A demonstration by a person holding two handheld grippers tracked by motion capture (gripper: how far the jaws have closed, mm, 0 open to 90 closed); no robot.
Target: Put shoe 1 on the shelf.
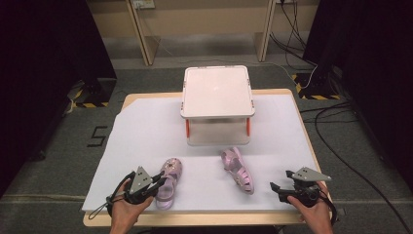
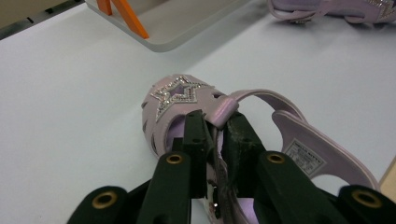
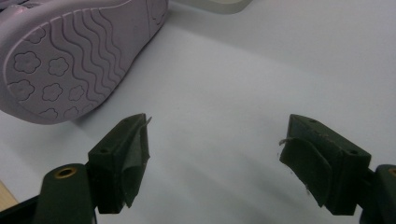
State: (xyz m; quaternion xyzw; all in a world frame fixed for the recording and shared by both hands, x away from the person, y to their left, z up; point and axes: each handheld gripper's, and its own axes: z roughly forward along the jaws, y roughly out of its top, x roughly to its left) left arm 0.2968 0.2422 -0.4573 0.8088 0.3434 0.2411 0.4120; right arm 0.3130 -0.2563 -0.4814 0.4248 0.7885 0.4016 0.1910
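Pinching the near sandal's [image 2: 187, 100] strap, left gripper [image 2: 215, 123] fingers clamp; right gripper [image 3: 215, 140] fingers spread, far sandal's [image 3: 70, 56] sole showing.

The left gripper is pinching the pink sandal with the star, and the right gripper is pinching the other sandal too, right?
Not quite. The right gripper pinches nothing: the right gripper view shows its jaws wide open, short of the other sandal. The left gripper does pinch the star sandal.

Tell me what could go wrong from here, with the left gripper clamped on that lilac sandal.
1. The left gripper pinches only the thin strap of the lilac star-trimmed plastic sandal, so the shoe may swing or slip on lifting.
2. The second lilac sandal lies on its side, sole toward the open right gripper: an awkward grasp.
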